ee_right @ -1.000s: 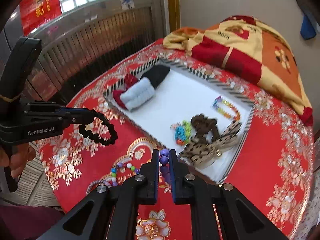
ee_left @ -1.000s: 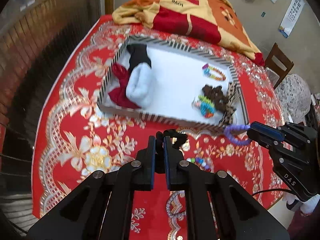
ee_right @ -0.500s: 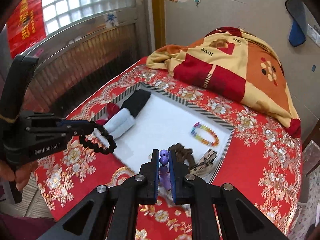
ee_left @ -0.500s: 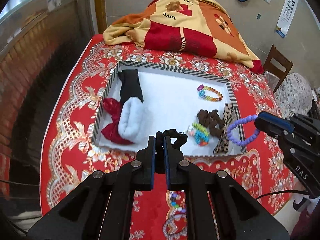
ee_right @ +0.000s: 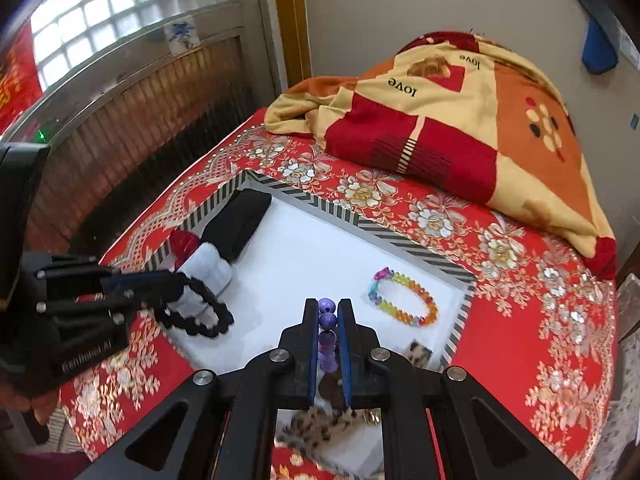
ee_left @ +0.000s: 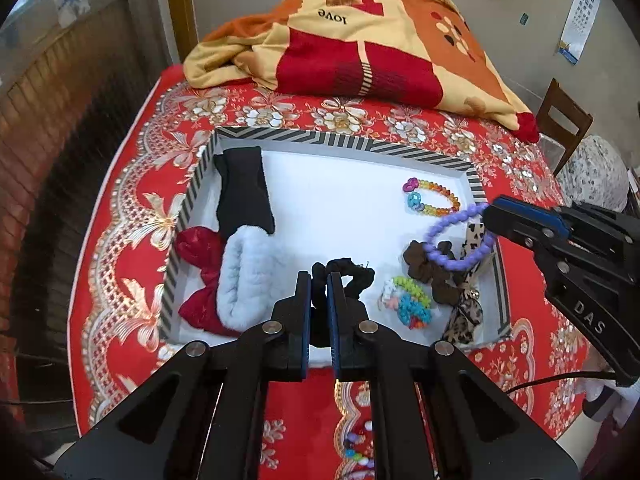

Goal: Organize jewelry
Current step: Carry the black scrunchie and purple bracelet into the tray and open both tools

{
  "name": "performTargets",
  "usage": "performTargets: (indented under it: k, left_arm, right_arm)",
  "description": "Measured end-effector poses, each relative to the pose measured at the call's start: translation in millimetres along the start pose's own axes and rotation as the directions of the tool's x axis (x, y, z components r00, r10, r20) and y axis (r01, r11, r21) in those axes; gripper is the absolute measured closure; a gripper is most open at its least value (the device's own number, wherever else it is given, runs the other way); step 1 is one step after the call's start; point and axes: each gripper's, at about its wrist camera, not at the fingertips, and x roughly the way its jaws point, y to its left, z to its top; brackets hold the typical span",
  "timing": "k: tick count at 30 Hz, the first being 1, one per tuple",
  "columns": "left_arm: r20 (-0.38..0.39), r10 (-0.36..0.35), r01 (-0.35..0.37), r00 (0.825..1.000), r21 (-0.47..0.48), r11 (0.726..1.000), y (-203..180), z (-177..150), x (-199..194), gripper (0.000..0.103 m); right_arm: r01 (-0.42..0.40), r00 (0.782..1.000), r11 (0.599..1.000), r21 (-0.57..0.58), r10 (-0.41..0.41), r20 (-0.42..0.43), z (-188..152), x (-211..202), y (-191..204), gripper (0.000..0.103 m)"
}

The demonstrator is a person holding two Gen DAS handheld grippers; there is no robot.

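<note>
Two tongs, both clenched on jewelry, both hanging over the striped tray (ee_left: pixel 344 142). Left tongs (ee_left: pixel 319 280) pinch a black bead bracelet (ee_left: pixel 348 276) — its loop dangles above the tray's near-left floor, close to the pale fluffy band (ee_left: pixel 244 280) and the red bow (ee_left: pixel 198 260). Right tongs (ee_right: pixel 329 312) pinch a purple bead bracelet (ee_left: pixel 456 240); in the left wrist view its loop hangs over the right end of the tray, above the brown scrunchie (ee_left: pixel 428 268) and leopard-print bow (ee_left: pixel 468 288). Rainbow bracelet (ee_right: pixel 402 300) already lies on the white floor, far right.

My read: carry done, drop pending.

Risks from here:
- Purple loop sits right over the scrunchie pile — release there and it lands tangled on fabric instead of flat on bare floor. Plenty of free white in the middle.
- Each grip is only on a few beads at the tong tips. Any swing and the strand could slip out early, possibly onto the red tablecloth (ee_left: pixel 132 240) outside the rim.
- Black loop near the fluffy band — beads could snag the pile on lowering.
- Another bead string (ee_left: pixel 356 452) lies on the cloth at the near edge of the counter, not yet collected; easy to miss under the tongs.
</note>
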Motion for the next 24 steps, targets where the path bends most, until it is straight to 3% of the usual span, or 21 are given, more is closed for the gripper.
performTargets:
  k: [11, 24]
  left_arm:
    - [-0.071, -0.038, 0.037, 0.997, -0.014, 0.999, 6, 23, 49, 0.096]
    - [-0.12, -0.011, -0.001, 0.993, -0.096, 0.995, 36, 36, 91, 0.096]
  right_arm:
    - [-0.038, 0.998, 0.999, 0.031, 0.039, -0.045, 35, 52, -2, 0.094]
    - [0.004, 0.994, 0.981, 0.195, 0.018, -0.112, 40, 116, -57, 0.094]
